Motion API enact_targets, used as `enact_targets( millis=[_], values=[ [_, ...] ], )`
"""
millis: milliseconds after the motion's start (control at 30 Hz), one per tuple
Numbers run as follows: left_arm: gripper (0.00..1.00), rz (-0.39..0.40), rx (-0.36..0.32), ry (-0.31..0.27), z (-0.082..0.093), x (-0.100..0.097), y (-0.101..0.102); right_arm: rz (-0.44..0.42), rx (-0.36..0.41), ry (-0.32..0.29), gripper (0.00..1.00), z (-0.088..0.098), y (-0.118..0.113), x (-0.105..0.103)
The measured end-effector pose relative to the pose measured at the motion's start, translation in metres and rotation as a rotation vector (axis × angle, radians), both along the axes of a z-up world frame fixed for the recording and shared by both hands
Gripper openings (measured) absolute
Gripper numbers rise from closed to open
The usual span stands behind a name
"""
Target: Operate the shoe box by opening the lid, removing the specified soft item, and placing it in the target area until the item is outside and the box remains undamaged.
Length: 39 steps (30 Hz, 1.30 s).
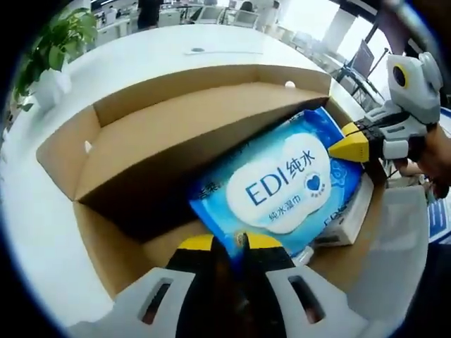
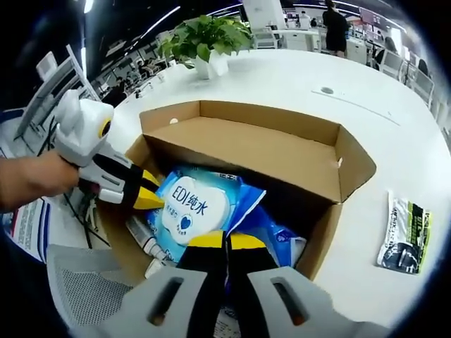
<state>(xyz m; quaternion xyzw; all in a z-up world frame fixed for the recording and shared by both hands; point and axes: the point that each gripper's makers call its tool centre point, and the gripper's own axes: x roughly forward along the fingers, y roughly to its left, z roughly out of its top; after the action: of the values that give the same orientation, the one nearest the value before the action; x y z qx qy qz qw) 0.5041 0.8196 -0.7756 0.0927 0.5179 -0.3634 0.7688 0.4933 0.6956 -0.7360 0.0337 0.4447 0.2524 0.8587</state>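
The cardboard shoe box [image 1: 106,169] [image 2: 352,165] stands open on a white table, its lid flap raised at the back. A blue wet-wipes pack [image 1: 282,179] [image 2: 190,204] with a white EDI label lies tilted in the box opening. My left gripper [image 1: 230,243] [image 2: 149,199] is shut on the pack's near corner. My right gripper [image 2: 225,240] [image 1: 350,148] is shut on the pack's opposite edge, and a hand holds it at the box's right side in the left gripper view.
Under the pack lie a white carton [image 1: 347,220], a white tube [image 2: 143,239] and more blue packaging [image 2: 282,241]. A dark green packet [image 2: 405,232] rests on the white table [image 2: 296,84]. A potted plant [image 1: 60,35] [image 2: 208,32] stands behind the box.
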Motion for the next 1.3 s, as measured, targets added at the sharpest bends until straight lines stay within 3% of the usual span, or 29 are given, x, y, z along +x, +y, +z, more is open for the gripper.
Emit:
enact_targets(
  millis=[33,67,100,467,900,1300],
  values=[
    [0.09,0.003,-0.005,0.009,-0.001,-0.001,0.0,0.002,0.0,-0.001,0.0,0.0,0.0,0.0],
    [0.06,0.001,-0.011,0.075,-0.005,-0.01,-0.001,0.002,-0.001,-0.001,0.0,-0.001,0.0,0.0],
    [0.04,0.016,-0.024,0.087,-0.006,-0.01,-0.001,0.002,-0.001,-0.001,0.0,-0.001,-0.001,0.0],
    [0.0,0.016,-0.024,0.061,-0.001,-0.007,-0.001,-0.002,0.015,-0.003,0.0,0.001,-0.001,-0.001],
    [0.0,0.033,-0.069,0.035,0.029,-0.016,0.008,-0.017,0.043,-0.006,0.0,0.01,0.002,-0.008],
    [0.0,0.021,-0.072,-0.04,0.069,-0.01,0.016,-0.014,0.067,-0.053,0.0,0.039,0.01,-0.003]
  ],
)
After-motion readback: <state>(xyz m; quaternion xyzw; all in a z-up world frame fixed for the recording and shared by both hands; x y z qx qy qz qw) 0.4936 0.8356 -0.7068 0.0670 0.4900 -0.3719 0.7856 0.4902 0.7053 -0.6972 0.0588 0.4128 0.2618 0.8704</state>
